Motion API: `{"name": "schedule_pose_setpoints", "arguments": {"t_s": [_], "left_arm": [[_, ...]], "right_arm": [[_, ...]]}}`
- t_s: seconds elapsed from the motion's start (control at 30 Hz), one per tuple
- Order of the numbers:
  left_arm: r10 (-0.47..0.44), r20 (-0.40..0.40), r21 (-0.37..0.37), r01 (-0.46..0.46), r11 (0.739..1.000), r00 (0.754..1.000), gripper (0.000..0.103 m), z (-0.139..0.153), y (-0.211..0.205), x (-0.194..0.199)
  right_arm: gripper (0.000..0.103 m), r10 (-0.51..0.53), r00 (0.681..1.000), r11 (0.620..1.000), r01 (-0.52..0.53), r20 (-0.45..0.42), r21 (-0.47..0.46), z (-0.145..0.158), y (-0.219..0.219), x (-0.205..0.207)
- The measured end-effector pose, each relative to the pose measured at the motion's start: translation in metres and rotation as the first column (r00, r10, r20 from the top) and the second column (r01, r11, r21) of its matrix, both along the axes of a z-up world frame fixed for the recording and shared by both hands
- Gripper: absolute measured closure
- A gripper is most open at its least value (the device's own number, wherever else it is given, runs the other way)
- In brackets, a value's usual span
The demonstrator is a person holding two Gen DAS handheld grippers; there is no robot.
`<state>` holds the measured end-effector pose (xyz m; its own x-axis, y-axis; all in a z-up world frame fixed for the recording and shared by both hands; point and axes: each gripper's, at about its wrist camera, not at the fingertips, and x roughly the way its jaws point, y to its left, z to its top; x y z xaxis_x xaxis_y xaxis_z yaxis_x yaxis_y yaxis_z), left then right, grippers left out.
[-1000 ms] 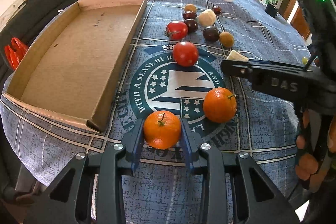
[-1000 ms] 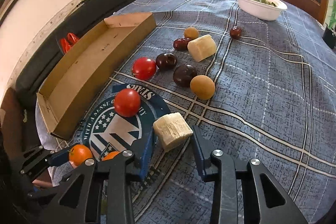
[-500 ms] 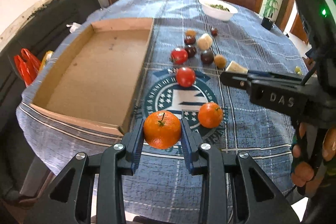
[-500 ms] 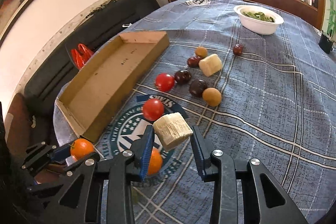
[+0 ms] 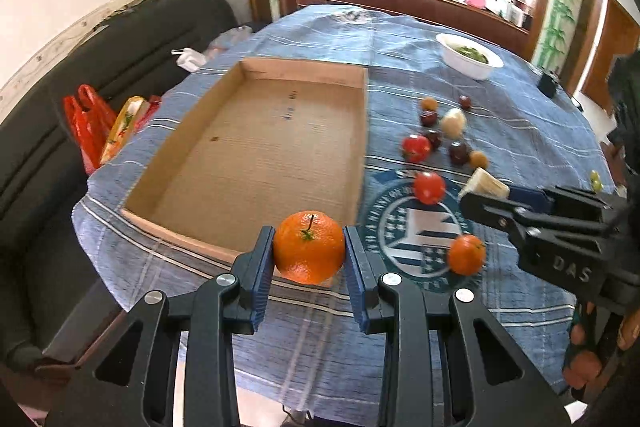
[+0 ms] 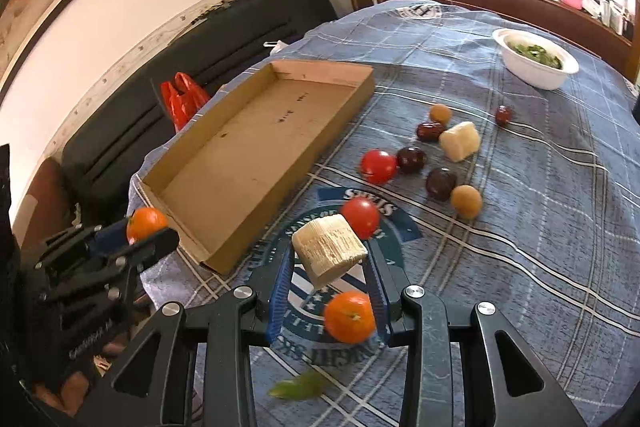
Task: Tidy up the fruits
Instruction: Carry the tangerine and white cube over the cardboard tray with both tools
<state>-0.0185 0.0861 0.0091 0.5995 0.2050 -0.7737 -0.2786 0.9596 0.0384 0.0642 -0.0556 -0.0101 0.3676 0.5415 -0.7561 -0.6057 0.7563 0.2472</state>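
Note:
My left gripper [image 5: 308, 247] is shut on an orange [image 5: 309, 247], held in the air above the near edge of the cardboard tray [image 5: 256, 155]. From the right wrist view the same orange [image 6: 146, 223] shows in the left gripper [image 6: 136, 233] by the tray's near corner [image 6: 212, 259]. My right gripper [image 6: 329, 259] is shut on a pale cream chunk [image 6: 328, 249], lifted over the round emblem on the cloth. A second orange [image 6: 350, 317] lies on the cloth below it. Two red tomatoes [image 6: 378, 166] [image 6: 360, 211], dark plums [image 6: 440, 183], tan round fruits [image 6: 466, 201] and another cream chunk [image 6: 460, 141] lie scattered on the table.
A white bowl of greens [image 6: 534, 57] stands at the far side of the table. A dark sofa [image 6: 200, 39] with a red bag [image 6: 182, 99] runs along the left. A green leaf [image 6: 296, 389] lies near the table's front edge. A wooden counter crosses the back.
Both grippers have risen and drawn back with their loads: the orange and the cream chunk have left the cloth, and the table looks smaller. The left gripper has shifted towards the tray.

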Motion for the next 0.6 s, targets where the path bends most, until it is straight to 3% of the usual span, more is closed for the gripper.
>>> {"name": "schedule_pose_setpoints", "arguments": {"t_s": [0.27, 0.6], "left_arm": [[0.074, 0.011, -0.007, -0.074, 0.997, 0.997, 0.072, 0.001, 0.043, 0.008], [0.17, -0.023, -0.063, -0.171, 0.983, 0.985, 0.072, -0.013, 0.102, 0.032]], "right_arm": [[0.067, 0.07, 0.998, 0.997, -0.07, -0.001, 0.015, 0.0, 0.031, -0.005], [0.068, 0.227, 0.974, 0.974, -0.226, -0.011, 0.018, -0.009, 0.11, -0.012]]}}
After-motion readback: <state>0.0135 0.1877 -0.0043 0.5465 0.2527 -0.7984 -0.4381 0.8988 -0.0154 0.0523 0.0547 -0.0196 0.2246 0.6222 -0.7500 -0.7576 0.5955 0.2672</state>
